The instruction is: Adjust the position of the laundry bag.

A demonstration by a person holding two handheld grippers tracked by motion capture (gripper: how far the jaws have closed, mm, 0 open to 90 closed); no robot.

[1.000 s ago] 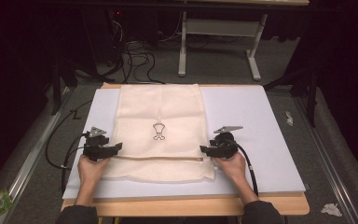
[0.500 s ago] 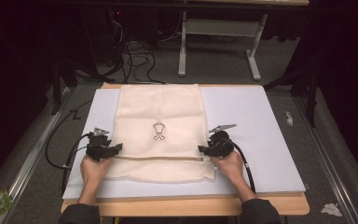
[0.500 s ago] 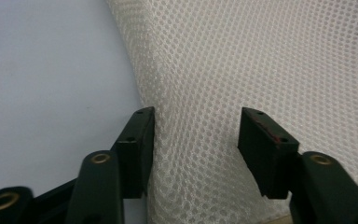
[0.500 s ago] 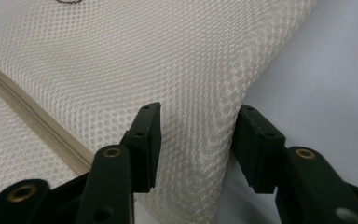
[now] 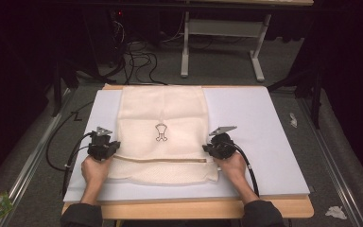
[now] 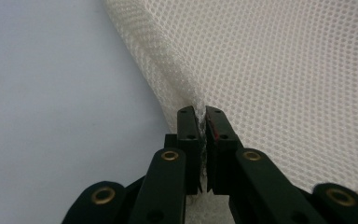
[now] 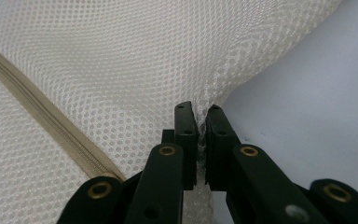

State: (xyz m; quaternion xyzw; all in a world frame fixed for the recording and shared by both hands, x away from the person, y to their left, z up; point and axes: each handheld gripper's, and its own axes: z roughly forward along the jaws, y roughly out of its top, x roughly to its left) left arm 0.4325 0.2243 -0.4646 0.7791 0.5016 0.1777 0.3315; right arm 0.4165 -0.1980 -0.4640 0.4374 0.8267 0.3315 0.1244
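Two tongs, one mesh bag, one counter. On the left of the high view, the left tongs (image 5: 108, 147) sit at the left edge of the cream mesh bag (image 5: 163, 113), one hand (image 5: 94, 170) wrapped around the body behind them. Their jaws have just been closing, and in the left gripper view they stand pinched on a raised fold of the bag's netting (image 6: 279, 70), the mesh bunched between the two black pads (image 6: 189, 126). One black cable (image 5: 59, 151) loops away from them over the left edge of the pale blue mat (image 5: 269, 118).

Moving to the middle: the bag lies flat on the mat, its long side running away from the person, and near its centre sits one small dark printed emblem (image 5: 161, 132). One tan zipper (image 5: 160, 159) runs across the bag near the person's end, roughly level between the two tongs. The mat covers the wooden counter (image 5: 189, 207), whose front edge shows as one strip.

Over to the right: the right tongs (image 5: 217, 149) are at the bag's right edge, the other hand (image 5: 234, 165) behind them. Their jaws have also just been closing, and in the right gripper view they are clamped on a lifted ridge of mesh (image 7: 121, 70), with the zipper (image 7: 51, 126) slanting past on the left.

On the floor, two scraps of white paper, one (image 5: 293, 119) beside the counter and one (image 5: 335, 212) near its front corner.
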